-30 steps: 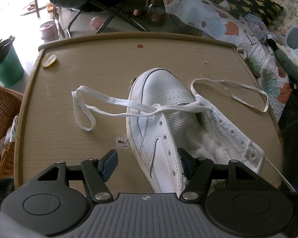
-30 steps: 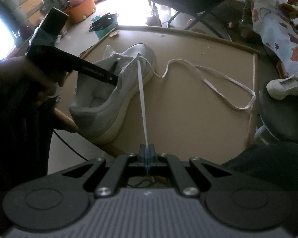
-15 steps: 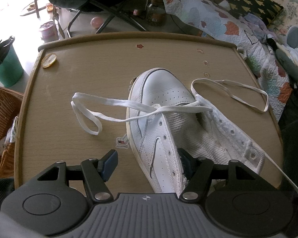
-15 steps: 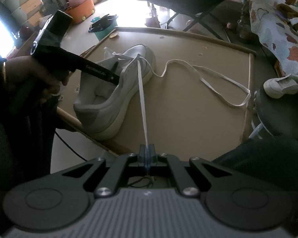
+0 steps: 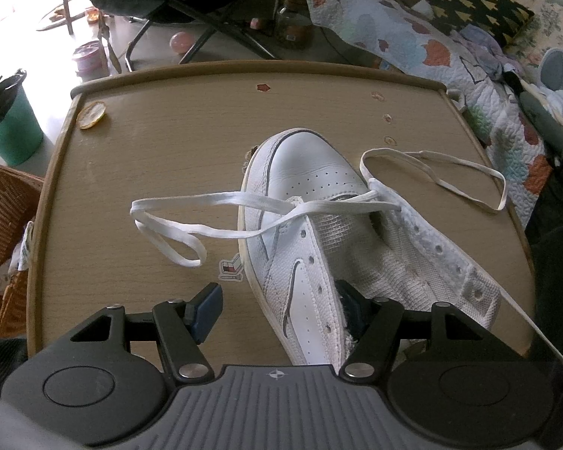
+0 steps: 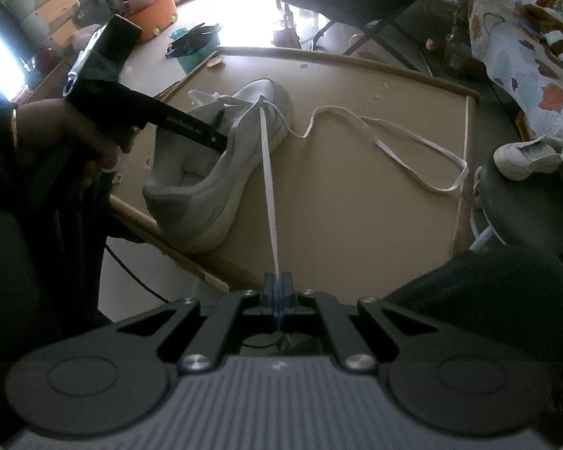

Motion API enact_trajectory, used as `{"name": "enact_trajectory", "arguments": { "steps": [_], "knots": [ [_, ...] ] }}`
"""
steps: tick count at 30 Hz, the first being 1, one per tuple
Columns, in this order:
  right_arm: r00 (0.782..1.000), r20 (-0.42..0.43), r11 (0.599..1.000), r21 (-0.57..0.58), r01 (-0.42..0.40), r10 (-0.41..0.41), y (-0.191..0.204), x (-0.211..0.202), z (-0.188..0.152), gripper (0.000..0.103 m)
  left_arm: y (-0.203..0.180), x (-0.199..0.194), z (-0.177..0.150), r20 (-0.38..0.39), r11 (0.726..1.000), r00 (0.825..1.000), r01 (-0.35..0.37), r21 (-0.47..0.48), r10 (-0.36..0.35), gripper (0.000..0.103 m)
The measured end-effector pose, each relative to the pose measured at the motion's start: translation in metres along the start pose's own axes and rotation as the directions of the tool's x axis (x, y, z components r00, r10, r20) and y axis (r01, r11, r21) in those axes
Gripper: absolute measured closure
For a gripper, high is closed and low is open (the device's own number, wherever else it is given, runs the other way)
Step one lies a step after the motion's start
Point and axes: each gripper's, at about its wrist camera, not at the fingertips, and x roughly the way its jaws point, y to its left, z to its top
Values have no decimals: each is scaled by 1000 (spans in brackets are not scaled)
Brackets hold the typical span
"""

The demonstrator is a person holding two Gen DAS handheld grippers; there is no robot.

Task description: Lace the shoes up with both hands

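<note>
A white sneaker (image 5: 311, 172) lies on the wooden table (image 5: 161, 157), toe pointing away, its tongue spread wide. My left gripper (image 5: 279, 305) is open astride the shoe's left wall. One blue pad (image 5: 206, 305) hangs clear outside the sole; the other finger (image 5: 351, 307) sits inside the shoe. The white lace (image 5: 176, 225) crosses the lowest eyelets and lies in a slack loop on each side. My right gripper (image 6: 277, 292) is shut on one lace strand (image 6: 268, 180), taut up to the sneaker (image 6: 214, 187). A hand (image 6: 75, 131) holds the left gripper (image 6: 191, 131).
The table has a raised rim; a yellow disc (image 5: 92, 114) lies in its far left corner. A second white shoe (image 6: 529, 155) rests on a dark stool to the right. A green bin (image 5: 7, 127) and wicker basket (image 5: 3, 243) stand on the left; a quilt (image 5: 431, 56) lies behind.
The slack lace loop on the shoe's left has slid closer to the shoe. My right gripper has drawn back slightly with the taut strand. The left gripper has not moved.
</note>
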Motion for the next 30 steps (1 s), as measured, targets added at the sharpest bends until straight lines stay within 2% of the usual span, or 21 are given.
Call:
{"name": "enact_trajectory", "arguments": {
  "steps": [30],
  "knots": [
    [1000,-12,999,-34,-12,11,8,-17,-3,102,-1,2,1,1,1000,1000,5,-4,-5,35]
  ]
}}
